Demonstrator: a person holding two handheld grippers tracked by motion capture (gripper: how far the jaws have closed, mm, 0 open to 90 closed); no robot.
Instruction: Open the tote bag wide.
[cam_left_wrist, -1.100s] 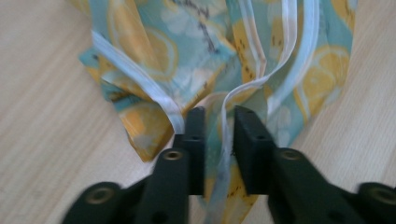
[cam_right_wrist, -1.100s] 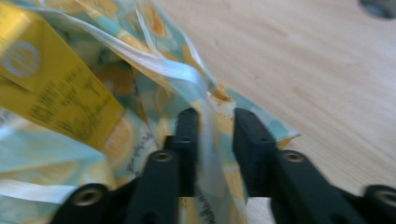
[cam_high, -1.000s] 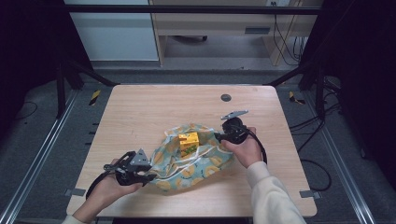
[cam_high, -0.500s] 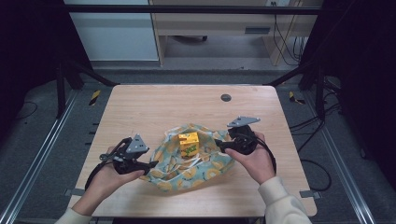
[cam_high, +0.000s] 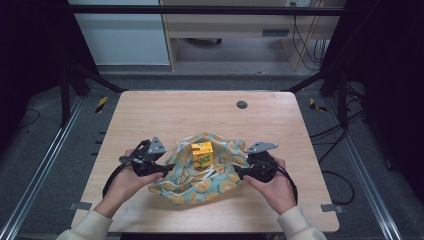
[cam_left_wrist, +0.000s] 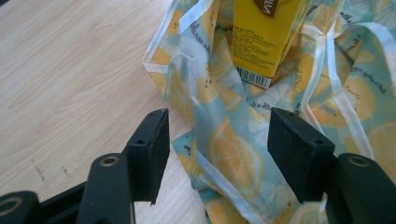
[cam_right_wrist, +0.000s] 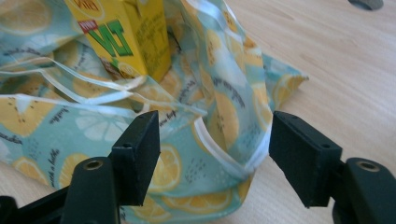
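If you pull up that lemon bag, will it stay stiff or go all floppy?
Probably floppy: the lemon bag lies crumpled in soft folds on the table. It looks thin, so likely light, and its ribbon handles lie loose. The juice carton standing in it might tip as the cloth shifts.

You have a thin, softly glossy cloth bag with a lemon print on a matt, pale wood-grain worktop. At twelve o'clock in the bag stands a smooth printed cardboard carton. Your jaws are matt black, faintly grainy plastic.
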